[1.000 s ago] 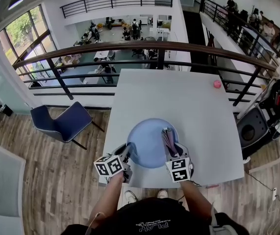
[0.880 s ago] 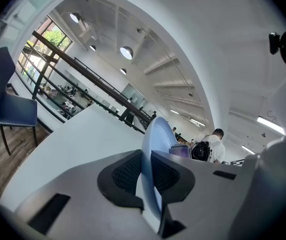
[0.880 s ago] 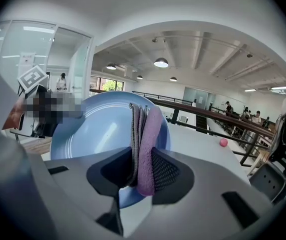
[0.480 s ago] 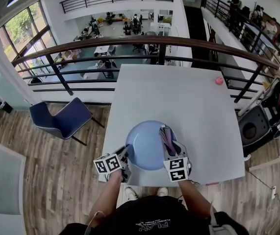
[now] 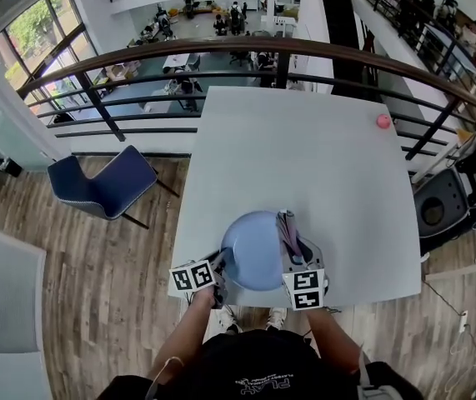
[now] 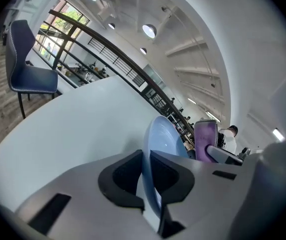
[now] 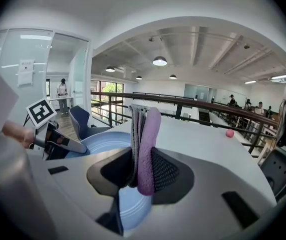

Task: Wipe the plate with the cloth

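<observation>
A light blue plate (image 5: 253, 248) is near the front edge of the white table (image 5: 304, 157). It looks tilted, its left rim raised. My left gripper (image 5: 221, 262) grips that rim; in the left gripper view the plate (image 6: 162, 139) stands edge-on between the pads of the left gripper (image 6: 146, 170), whose jaws are closing on it. My right gripper (image 5: 292, 244) is shut on a folded purple and grey cloth (image 5: 287, 228) at the plate's right side. In the right gripper view the cloth (image 7: 145, 134) stands upright between the jaws above the plate (image 7: 100, 143).
A small pink ball (image 5: 383, 121) lies at the table's far right corner. A blue chair (image 5: 104, 186) stands on the wooden floor to the left. A dark railing (image 5: 304, 52) runs behind the table's far edge.
The left gripper has sunk with the plate's rim, and the plate now sits lower and nearer the table's front edge. The right gripper with the cloth came down slightly.
</observation>
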{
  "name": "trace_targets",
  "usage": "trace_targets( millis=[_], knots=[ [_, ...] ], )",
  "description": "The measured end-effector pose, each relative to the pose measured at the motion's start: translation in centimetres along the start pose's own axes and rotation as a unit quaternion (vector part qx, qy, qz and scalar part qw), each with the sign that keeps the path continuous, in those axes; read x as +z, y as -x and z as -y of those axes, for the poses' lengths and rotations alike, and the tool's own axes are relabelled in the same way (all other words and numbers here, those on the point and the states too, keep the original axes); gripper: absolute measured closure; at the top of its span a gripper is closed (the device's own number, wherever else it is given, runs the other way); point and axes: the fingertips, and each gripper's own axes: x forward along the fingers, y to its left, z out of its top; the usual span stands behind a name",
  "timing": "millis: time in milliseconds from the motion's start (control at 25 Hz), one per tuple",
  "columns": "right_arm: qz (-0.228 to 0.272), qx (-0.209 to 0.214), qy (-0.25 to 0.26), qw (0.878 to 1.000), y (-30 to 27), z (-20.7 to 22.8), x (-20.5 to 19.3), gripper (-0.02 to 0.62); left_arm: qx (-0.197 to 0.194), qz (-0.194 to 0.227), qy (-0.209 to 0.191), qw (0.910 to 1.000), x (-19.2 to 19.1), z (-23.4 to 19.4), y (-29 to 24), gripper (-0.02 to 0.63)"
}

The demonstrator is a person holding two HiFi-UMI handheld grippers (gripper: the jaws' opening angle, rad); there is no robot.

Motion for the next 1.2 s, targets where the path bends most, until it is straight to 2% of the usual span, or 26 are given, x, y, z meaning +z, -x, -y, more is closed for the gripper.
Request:
trace_targets(
  millis=[240,480,640,840,1000,1200],
  knots=[
    [-0.03,0.007,0.001,1.0,0.4,0.2,-2.6,0.48,0.019,-0.035,0.019,0.999,-3.2,-2.4,-0.9,0.566],
    [-0.053,0.002,0.006,0.999,0.7,1.4,-4.7,0.48,0.041,-0.046,0.034,0.9975,-5.0,-4.0,-1.6,0.566],
    [-0.066,0.013,0.004,0.998,1.1,0.9,-6.2,0.48,0.064,-0.056,0.041,0.9955,-6.5,-4.8,-1.8,0.569],
    [-0.072,0.023,0.007,0.997,1.5,0.3,-7.8,0.48,0.101,-0.069,0.032,0.992,-7.8,-5.5,-2.2,0.573],
    [-0.075,0.043,0.001,0.996,1.7,-0.5,-7.4,0.48,0.122,-0.058,0.02,0.9906,-7.6,-5.7,-2.2,0.571],
    [-0.072,0.042,0.007,0.997,2.0,-0.5,-7.6,0.48,0.132,-0.053,0.005,0.9898,-7.2,-5.2,-1.8,0.46]
  ],
)
